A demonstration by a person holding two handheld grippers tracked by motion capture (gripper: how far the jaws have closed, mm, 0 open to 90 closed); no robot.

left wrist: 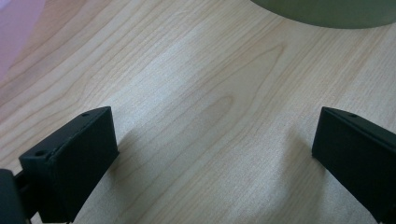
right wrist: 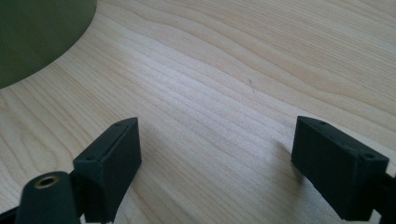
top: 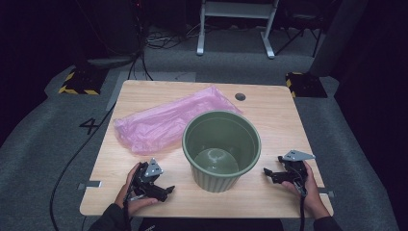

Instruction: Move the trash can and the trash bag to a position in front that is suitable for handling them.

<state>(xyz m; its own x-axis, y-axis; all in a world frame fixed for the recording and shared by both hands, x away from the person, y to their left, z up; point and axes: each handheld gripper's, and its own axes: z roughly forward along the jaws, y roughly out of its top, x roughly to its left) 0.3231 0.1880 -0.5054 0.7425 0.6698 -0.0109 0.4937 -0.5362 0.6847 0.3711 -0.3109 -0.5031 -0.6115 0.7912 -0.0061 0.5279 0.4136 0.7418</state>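
High view: pink bag [top: 163, 122] upper left, behind green pot [top: 222, 149]. Left hand-held gripper [left wrist: 215, 144] and right hand-held gripper [right wrist: 217, 156]: jaws wide apart, empty, over bare surface [top: 269, 115].

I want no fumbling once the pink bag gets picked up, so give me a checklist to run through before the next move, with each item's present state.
1. Left gripper jaws open, nothing between them: ok, the left gripper view shows bare wood between them.
2. Right gripper jaws open and holding nothing: ok.
3. Green bin upright with its mouth open: ok.
4. Bin holds nothing that would get in the way: ok, its bottom looks bare from the high view.
5. Pink bag within reach on the table: ok, it lies flat behind and left of the bin, untouched.
6. Which end of the bag is its opening: cannot tell.
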